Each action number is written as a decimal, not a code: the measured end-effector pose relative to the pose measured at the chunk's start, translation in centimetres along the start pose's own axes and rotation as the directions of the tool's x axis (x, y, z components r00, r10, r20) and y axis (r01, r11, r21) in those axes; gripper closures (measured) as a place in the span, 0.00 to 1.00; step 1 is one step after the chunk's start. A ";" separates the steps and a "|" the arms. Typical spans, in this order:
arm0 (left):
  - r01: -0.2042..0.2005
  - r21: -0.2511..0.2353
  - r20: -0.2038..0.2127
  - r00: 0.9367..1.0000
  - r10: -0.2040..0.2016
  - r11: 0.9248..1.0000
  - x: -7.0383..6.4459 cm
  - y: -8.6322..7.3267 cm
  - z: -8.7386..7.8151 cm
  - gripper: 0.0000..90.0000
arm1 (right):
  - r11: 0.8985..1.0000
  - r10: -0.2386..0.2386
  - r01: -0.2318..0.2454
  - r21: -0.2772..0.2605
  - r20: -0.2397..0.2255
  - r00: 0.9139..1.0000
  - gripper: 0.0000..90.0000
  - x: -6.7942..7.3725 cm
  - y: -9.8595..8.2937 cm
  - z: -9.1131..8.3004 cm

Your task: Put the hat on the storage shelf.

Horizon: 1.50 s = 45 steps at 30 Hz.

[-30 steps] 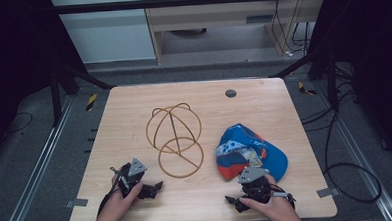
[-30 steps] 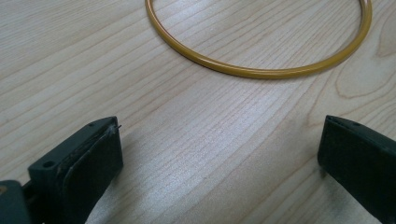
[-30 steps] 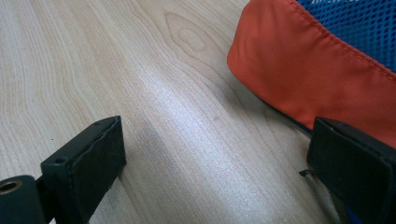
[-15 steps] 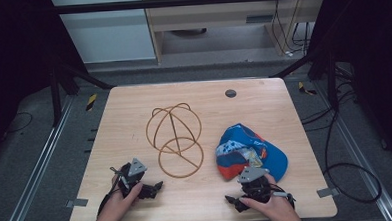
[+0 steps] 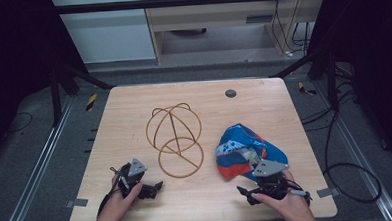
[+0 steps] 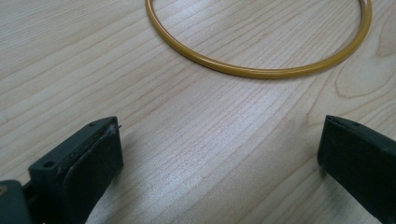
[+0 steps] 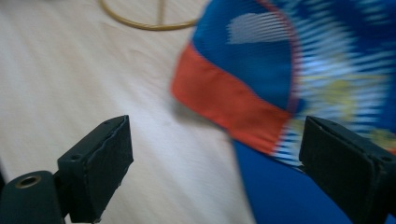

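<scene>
With both pairs of jaws spread wide, the right gripper (image 5: pixel 243 193) should ease onto the cap's (image 5: pixel 243 151) red brim (image 7: pixel 229 105) squarely, while the left gripper (image 5: pixel 159 187) steadies the wire stand (image 5: pixel 175 136) beside the cap.

Setting: laboratory or test bay fitted out for recording. Evidence: pale wooden table (image 5: pixel 134 113) standing alone on grey carpeted floor (image 5: pixel 26 158); black metal frame (image 5: pixel 179 0) and struts around it; metal floor rails (image 5: pixel 32 182) on either side; loose cables (image 5: pixel 347 179) across the floor; yellow-black hazard tape (image 5: pixel 91 101) by the table corners; plain cabinet (image 5: pixel 110 29) and shelving behind.
</scene>
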<state>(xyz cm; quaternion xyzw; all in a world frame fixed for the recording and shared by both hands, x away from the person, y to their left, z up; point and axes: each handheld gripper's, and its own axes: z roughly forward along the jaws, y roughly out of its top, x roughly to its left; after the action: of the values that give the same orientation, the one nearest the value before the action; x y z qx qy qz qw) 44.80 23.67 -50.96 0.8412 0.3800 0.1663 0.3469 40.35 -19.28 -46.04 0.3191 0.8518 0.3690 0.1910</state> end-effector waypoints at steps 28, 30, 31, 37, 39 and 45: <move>0.000 0.001 0.000 1.000 0.000 1.000 0.0 0.0 0.0 0.00 | 0.970 -0.008 -0.007 0.243 0.057 0.998 0.39 -8.6 6.9 -2.3; 0.000 0.001 0.000 1.000 0.000 1.000 0.0 0.0 0.0 0.00 | 0.968 -0.005 -0.007 0.249 0.050 0.999 0.41 -8.7 7.2 -2.1; 0.000 0.001 0.000 1.000 0.000 1.000 0.0 0.0 0.0 0.00 | 0.967 -0.011 -0.002 0.256 0.047 0.999 0.41 -8.7 7.4 -1.9; 0.000 0.001 0.000 1.000 0.000 1.000 0.0 0.0 0.0 0.00 | 0.959 -0.020 0.013 0.284 0.023 1.000 0.41 -8.7 7.8 -1.0; 0.000 0.001 0.000 1.000 0.000 1.000 0.0 0.0 0.0 0.00 | 0.957 -0.017 0.012 0.291 0.015 1.000 0.40 -8.7 7.9 -0.7; 0.000 0.001 0.000 1.000 0.000 1.000 0.0 0.0 0.0 0.00 | 0.953 -0.005 0.008 0.301 -0.011 1.000 0.41 -8.8 7.9 0.2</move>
<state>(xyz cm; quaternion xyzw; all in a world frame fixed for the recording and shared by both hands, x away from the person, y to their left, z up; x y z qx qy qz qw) 44.81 23.67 -50.96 0.8413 0.3800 0.1661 0.3467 50.02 -21.08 -39.44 0.3397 0.9002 0.2357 0.1369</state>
